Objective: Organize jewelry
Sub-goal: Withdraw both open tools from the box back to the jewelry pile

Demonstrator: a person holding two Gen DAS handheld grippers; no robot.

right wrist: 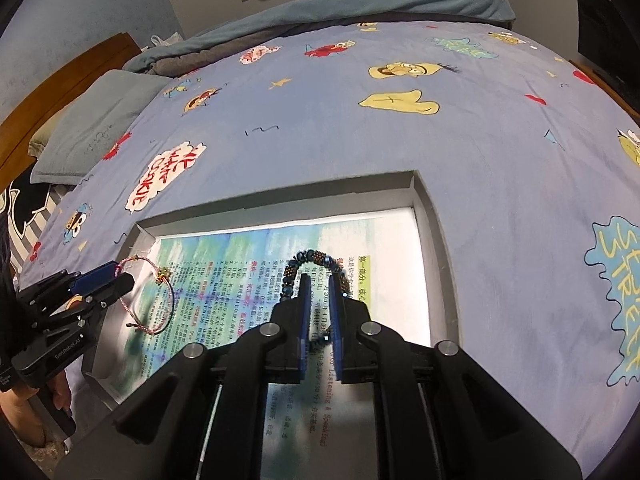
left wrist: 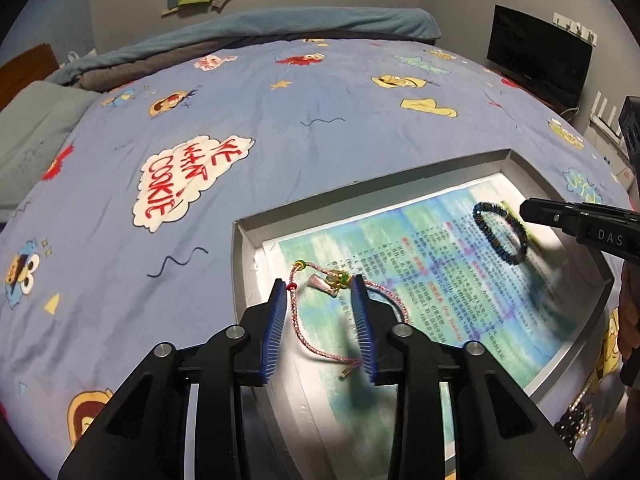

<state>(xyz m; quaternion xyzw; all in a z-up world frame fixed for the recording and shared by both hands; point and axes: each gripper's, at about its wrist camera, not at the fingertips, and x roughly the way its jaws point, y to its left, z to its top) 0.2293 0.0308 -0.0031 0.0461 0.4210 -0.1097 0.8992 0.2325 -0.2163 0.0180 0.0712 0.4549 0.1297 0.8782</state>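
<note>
A shallow grey tray [left wrist: 400, 176], lined with a printed page [left wrist: 460, 280], rests on a bed covered by a blue cartoon-print sheet [left wrist: 280, 140]. The left gripper [left wrist: 322, 286] hangs over the tray's left end with jaws apart; a pink braided cord bracelet [left wrist: 316, 344] with gold and green charms lies loose on the page between them. The right gripper [right wrist: 320, 280] stands over the tray's right part, jaws narrowly apart inside the loop of a dark beaded bracelet [right wrist: 316, 257] lying on the page.
</note>
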